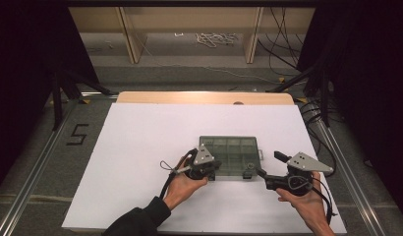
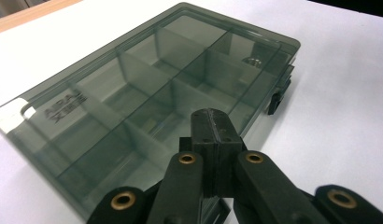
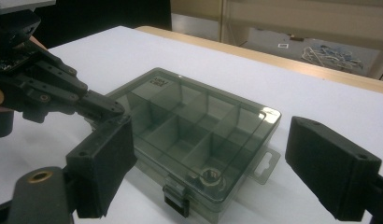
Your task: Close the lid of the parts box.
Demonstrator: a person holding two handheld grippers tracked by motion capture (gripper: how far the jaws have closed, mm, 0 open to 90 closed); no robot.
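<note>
A smoky translucent compartment box [image 1: 231,152] lies shut on the white table cover. Its dividers show through the lid [image 2: 147,88], and a small metal nut [image 3: 209,177] sits in a front compartment [image 2: 251,60]. My left gripper [image 1: 214,169] is shut with nothing between its jaws; its tips [image 2: 214,126] rest on the lid at the box's near left corner. My right gripper [image 1: 271,164] is open wide just in front of the box's right front. In the right gripper view [image 3: 213,144] its jaws frame the box's front wall and black latch [image 3: 175,198].
A white sheet [image 1: 140,147] covers the table, and a wooden edge [image 1: 204,97] shows at the far side. Beyond are wooden shelving [image 1: 130,39], tripod legs [image 1: 57,98] and cables [image 1: 283,49]. A "5" [image 1: 77,133] is marked on the floor at left.
</note>
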